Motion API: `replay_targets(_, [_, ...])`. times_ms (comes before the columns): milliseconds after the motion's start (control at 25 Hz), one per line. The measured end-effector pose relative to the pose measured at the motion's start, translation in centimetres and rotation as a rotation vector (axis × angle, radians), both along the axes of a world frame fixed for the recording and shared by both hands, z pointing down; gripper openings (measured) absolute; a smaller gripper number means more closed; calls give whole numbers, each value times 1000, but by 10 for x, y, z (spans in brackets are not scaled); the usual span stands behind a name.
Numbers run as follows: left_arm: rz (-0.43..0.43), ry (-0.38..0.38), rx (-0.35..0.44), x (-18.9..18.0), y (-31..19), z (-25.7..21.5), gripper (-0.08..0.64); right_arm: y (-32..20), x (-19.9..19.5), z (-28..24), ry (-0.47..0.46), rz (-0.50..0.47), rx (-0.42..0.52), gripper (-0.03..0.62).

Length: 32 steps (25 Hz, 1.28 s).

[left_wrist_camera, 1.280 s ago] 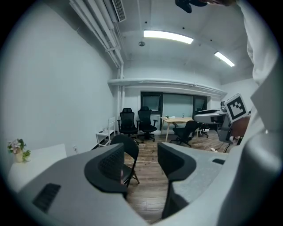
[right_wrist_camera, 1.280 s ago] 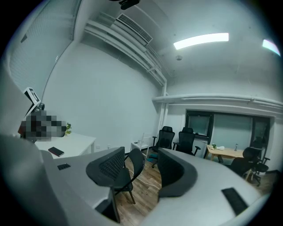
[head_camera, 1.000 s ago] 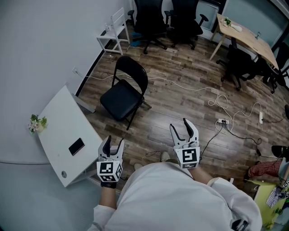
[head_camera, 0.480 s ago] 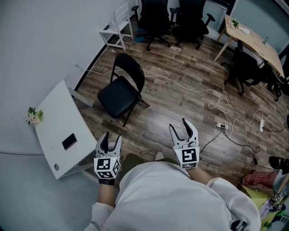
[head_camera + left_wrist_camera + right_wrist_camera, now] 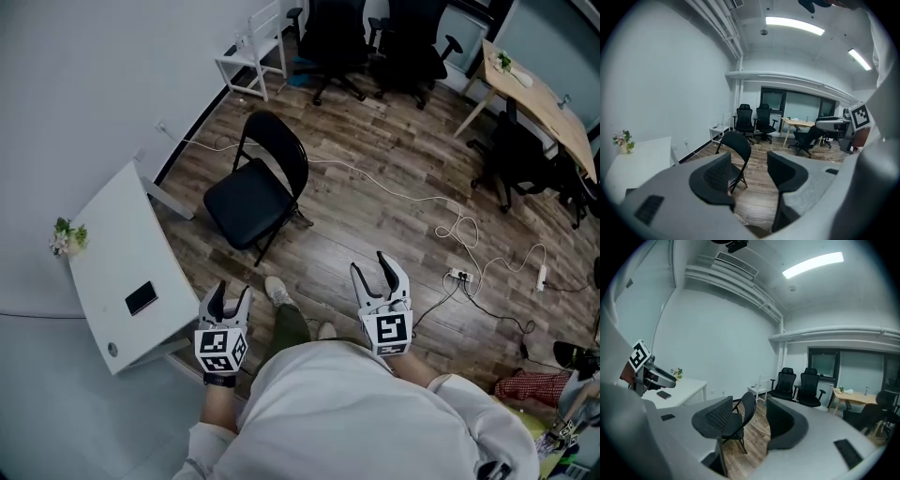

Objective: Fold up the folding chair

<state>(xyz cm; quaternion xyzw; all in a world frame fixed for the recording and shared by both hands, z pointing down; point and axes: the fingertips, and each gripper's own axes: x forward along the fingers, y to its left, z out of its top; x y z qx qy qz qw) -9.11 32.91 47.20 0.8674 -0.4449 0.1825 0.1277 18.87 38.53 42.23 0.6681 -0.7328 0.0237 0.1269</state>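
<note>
The folding chair point(image 5: 258, 192) is seen upper left of centre, standing unfolded on the wood floor point(image 5: 375, 234) by the white table point(image 5: 112, 253). It's all black, with a padded seat, rounded back and thin legs. Lower down, the fingers of the left gripper point(image 5: 231, 294) are held spread with nothing gripped. Same for the right gripper point(image 5: 379, 269), just closed a touch.

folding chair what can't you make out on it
- Hinges of the folding chair: too small, head view.
- Most of its seat: behind the left claw, left gripper view.
- Part of its seat: behind the right claw, right gripper view.
</note>
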Motion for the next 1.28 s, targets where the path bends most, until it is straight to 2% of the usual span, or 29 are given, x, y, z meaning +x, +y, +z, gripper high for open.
replay_targets(200, [15, -12, -45, -7, -53, 33, 247, -51, -4, 8, 24, 10, -29, 242])
replay_targets(640, [23, 18, -158, -47, -208, 84, 247, -230, -39, -3, 91, 0, -66, 245])
replay_targets(880, [17, 29, -236, -71, -271, 130, 248, -319, -53, 7, 136, -11, -96, 252])
replay_targets(1120, [-56, 46, -369, -81, -316, 173, 255, -410, -31, 15, 126, -43, -142, 256])
replay_targets(1280, [-137, 75, -458, -91, -340, 217, 289, -474, -25, 54, 112, -99, -194, 278])
